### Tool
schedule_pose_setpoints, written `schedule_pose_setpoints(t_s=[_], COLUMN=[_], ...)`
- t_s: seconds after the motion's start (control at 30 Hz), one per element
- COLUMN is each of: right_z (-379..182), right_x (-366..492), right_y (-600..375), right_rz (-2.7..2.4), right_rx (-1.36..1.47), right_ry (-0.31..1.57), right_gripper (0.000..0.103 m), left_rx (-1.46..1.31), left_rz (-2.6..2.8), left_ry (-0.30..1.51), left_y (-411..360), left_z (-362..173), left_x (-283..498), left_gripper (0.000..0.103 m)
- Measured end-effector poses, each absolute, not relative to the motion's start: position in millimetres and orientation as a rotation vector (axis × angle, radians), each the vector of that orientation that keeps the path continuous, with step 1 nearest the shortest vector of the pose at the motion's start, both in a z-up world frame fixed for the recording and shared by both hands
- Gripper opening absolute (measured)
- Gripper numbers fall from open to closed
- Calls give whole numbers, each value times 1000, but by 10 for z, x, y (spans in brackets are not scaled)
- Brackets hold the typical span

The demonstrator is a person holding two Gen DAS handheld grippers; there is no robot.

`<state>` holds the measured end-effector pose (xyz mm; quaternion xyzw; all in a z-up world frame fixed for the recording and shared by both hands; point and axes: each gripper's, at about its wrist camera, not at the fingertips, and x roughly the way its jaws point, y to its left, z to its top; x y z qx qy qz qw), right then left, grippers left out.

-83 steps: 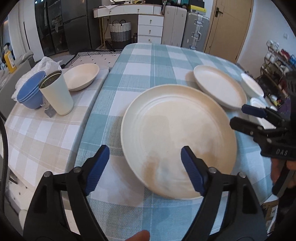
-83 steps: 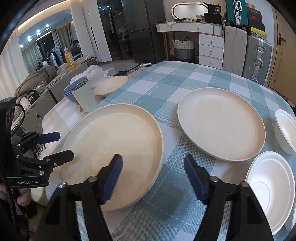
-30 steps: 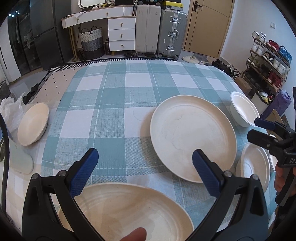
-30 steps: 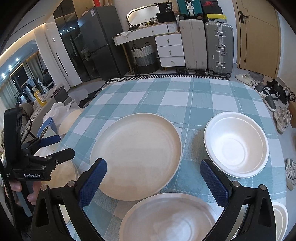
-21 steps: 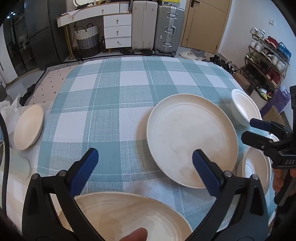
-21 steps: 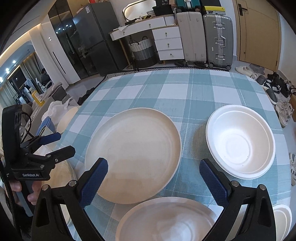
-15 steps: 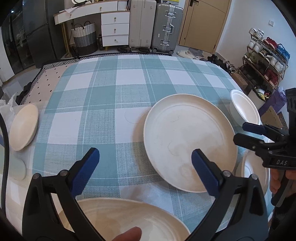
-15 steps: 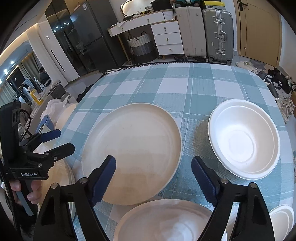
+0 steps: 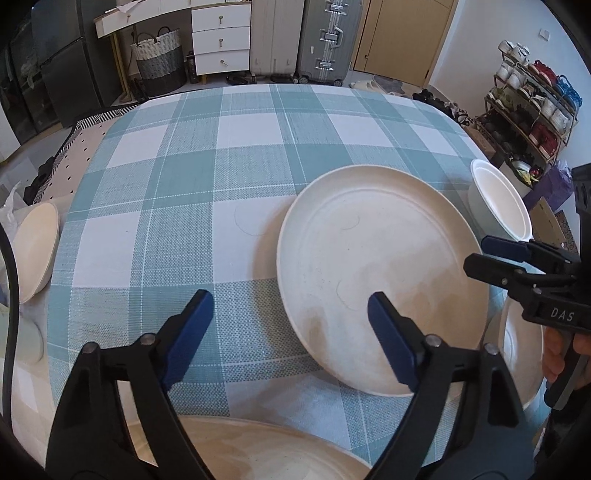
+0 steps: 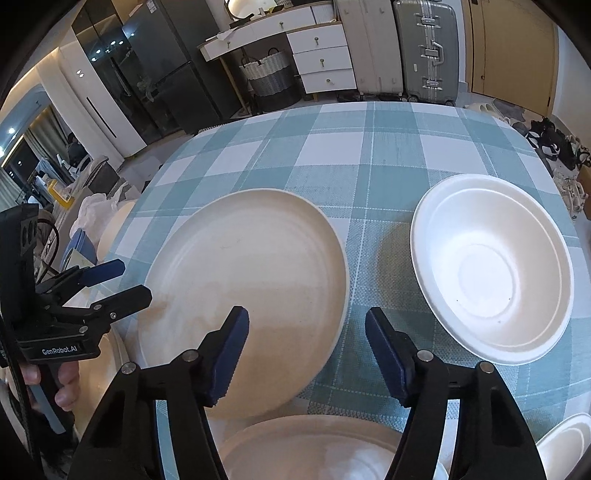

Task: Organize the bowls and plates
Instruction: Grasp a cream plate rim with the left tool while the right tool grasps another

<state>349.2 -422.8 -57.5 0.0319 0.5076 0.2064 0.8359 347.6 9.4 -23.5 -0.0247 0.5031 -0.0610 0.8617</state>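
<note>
Hiding part of the near plate (image 9: 266,450), left gripper (image 9: 291,314) fingers overlap it.

- A lived-in home, dining corner.
- Bench (image 9: 258,155) under a teal checked cloth, landmark.
- Beyond it: white drawer unit (image 9: 219,40), woven basket (image 9: 159,55), suitcases (image 9: 325,37), a door (image 9: 402,33).
- To its right: a shoe rack (image 9: 532,99).

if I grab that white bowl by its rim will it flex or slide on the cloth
The white bowl looks like thin moulded disposable ware, so it is probably light and its rim may flex. The checked tablecloth is woven, so it may grip somewhat.
</note>
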Motion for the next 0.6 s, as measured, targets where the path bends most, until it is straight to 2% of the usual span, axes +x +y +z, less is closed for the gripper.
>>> schedule_pose_setpoints(t_s=[0.07, 0.17, 0.47, 0.6], right_z=[-591, -619, -648, -654], right_x=[3503, 3517, 3523, 3524], right_y=[-4217, -4206, -4200, -4207], right_rz=[436, 431, 413, 411], right_rx=[61, 54, 45, 39], right_ry=[1079, 1090, 1095, 1096], right_gripper=[66, 55, 47, 40], left_rx=[-44, -51, -35, -32], left_rz=[-129, -143, -152, -153], left_ry=[1079, 1103, 1114, 1117], left_y=[71, 50, -5, -7], left_z=[-281, -347, -416, -428], left_x=[3506, 3538, 3551, 3556], left_gripper=[62, 55, 43, 33])
